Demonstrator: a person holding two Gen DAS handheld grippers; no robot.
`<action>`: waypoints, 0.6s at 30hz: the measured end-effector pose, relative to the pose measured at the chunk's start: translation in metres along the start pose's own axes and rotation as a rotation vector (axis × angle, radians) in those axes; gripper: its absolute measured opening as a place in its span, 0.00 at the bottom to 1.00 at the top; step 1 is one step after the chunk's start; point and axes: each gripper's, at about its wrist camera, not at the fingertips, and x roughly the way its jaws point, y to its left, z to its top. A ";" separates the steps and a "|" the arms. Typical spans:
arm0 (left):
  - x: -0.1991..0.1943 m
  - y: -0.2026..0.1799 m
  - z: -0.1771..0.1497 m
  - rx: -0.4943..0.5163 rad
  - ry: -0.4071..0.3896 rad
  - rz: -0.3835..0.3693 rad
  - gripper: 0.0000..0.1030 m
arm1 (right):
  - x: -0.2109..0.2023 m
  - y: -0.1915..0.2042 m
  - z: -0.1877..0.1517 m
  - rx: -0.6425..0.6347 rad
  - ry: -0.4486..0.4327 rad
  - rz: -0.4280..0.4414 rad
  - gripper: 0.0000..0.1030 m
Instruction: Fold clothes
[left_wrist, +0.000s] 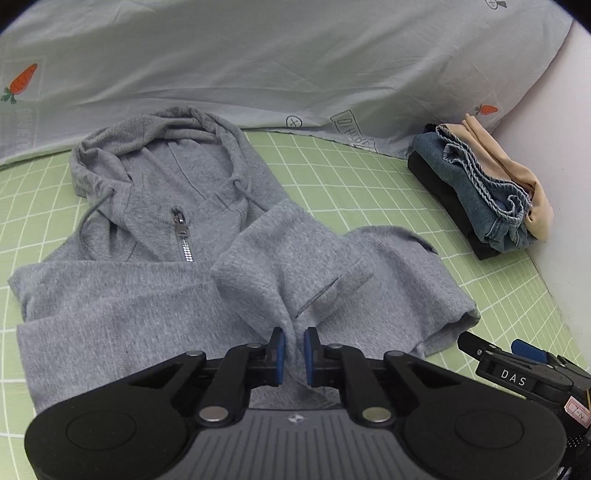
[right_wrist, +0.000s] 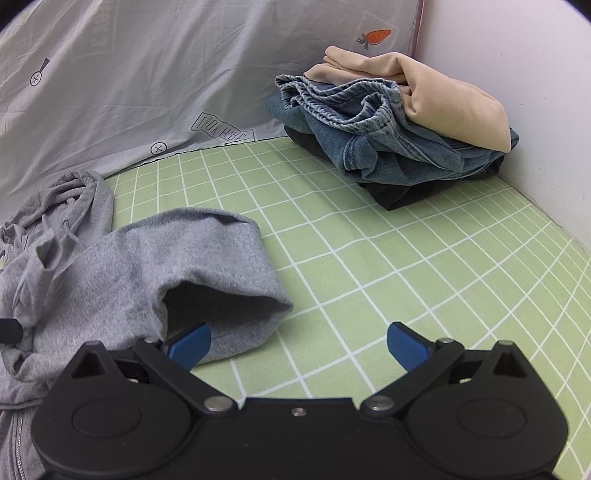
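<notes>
A: Where is the grey hoodie (left_wrist: 177, 236)?
B: On the green sheet (right_wrist: 369, 258), hood far. The left gripper (left_wrist: 294, 350) pinches its near fold.
A: And the right gripper (right_wrist: 299, 347)?
B: Spread wide; the hem lies just left of it.

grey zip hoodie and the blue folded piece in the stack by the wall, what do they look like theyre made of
Grey zip hoodie: seems a soft heathered cotton-type knit, matte and slightly fuzzy, with a shiny metal-looking zipper. Blue folded garment: looks like washed denim, judging by faded ridged seams and a frayed edge.
</notes>
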 end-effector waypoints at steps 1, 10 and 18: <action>-0.009 0.002 0.002 0.002 -0.025 0.011 0.11 | -0.002 0.002 0.000 -0.011 -0.005 0.002 1.00; -0.083 0.045 0.010 -0.045 -0.224 0.202 0.00 | -0.011 0.023 -0.004 -0.125 -0.030 0.041 1.00; -0.094 0.088 -0.005 -0.201 -0.196 0.228 0.01 | -0.009 0.039 -0.013 -0.198 -0.001 0.059 1.00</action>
